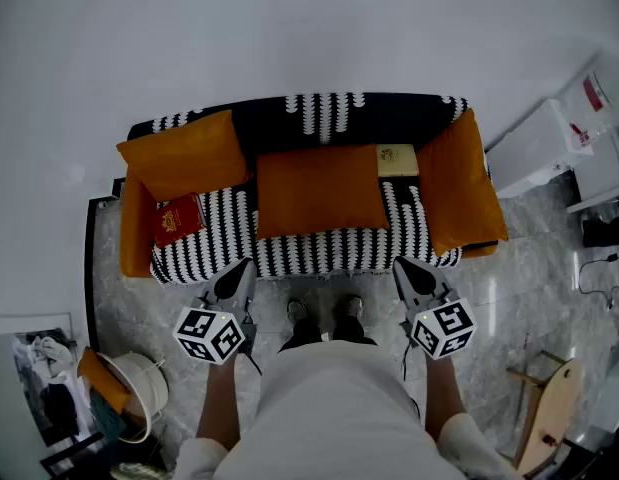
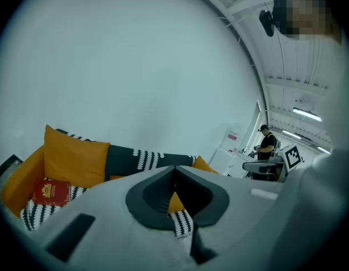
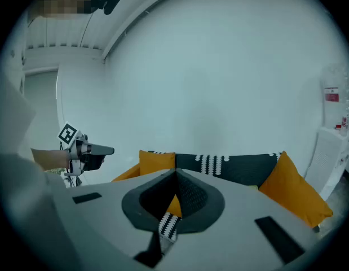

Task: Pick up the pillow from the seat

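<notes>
An orange pillow (image 1: 321,190) lies in the middle of the seat of a black-and-white patterned sofa (image 1: 229,233). Another orange pillow (image 1: 184,155) leans at the sofa's left end and a third (image 1: 459,183) at its right end. My left gripper (image 1: 236,278) hovers just in front of the sofa's front edge, left of centre, jaws shut on nothing. My right gripper (image 1: 414,276) is level with it on the right, also shut and empty. In the left gripper view the left pillow (image 2: 75,157) shows beyond the closed jaw tips (image 2: 175,168). The right gripper (image 3: 175,173) points at the sofa back.
A red book (image 1: 179,218) lies on the left of the seat and a yellowish flat item (image 1: 397,160) at the back right. A white basket (image 1: 139,388) stands on the floor lower left, white cabinets (image 1: 534,148) at the right, a wooden board (image 1: 549,413) lower right. A person (image 2: 267,143) stands far off.
</notes>
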{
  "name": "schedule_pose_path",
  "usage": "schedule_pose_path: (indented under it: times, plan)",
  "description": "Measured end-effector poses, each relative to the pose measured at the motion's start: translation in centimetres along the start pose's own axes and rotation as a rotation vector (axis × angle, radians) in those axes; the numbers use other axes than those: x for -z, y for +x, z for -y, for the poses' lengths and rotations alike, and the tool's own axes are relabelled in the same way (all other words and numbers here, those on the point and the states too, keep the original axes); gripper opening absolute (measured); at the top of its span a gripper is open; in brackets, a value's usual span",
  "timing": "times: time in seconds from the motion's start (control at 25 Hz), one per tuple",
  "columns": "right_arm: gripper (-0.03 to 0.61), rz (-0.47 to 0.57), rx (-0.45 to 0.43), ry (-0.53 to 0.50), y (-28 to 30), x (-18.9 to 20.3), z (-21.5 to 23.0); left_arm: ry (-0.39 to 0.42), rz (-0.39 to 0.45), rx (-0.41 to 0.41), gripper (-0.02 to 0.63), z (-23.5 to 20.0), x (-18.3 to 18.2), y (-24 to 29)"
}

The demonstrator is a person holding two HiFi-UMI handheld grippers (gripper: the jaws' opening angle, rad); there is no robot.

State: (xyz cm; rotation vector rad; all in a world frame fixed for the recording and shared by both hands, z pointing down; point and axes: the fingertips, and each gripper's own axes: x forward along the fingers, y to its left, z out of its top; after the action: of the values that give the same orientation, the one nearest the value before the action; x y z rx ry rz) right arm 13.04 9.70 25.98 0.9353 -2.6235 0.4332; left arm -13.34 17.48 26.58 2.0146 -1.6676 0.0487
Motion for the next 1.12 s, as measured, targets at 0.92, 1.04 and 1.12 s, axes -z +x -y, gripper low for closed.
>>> schedule_pose_path:
  times: [0.92, 1.04, 1.12]
  plan:
    - [0.008, -0.009, -0.045, 0.376, 4.2, 4.8, -4.1, -0.07, -0.047, 0.104, 0.011, -1.5, 2.6, -2.9]
    - [0.008, -0.065, -0.079, 0.438, 6.2, 7.1, -5.4, -0.067, -0.06, 0.136, 0.011, -1.4, 3.1, -3.0]
    - [0.008, -0.099, -0.084, 0.479, 7.1, 9.0, -6.3, -0.072, -0.076, 0.163, 0.011, -1.1, 3.6, -3.3]
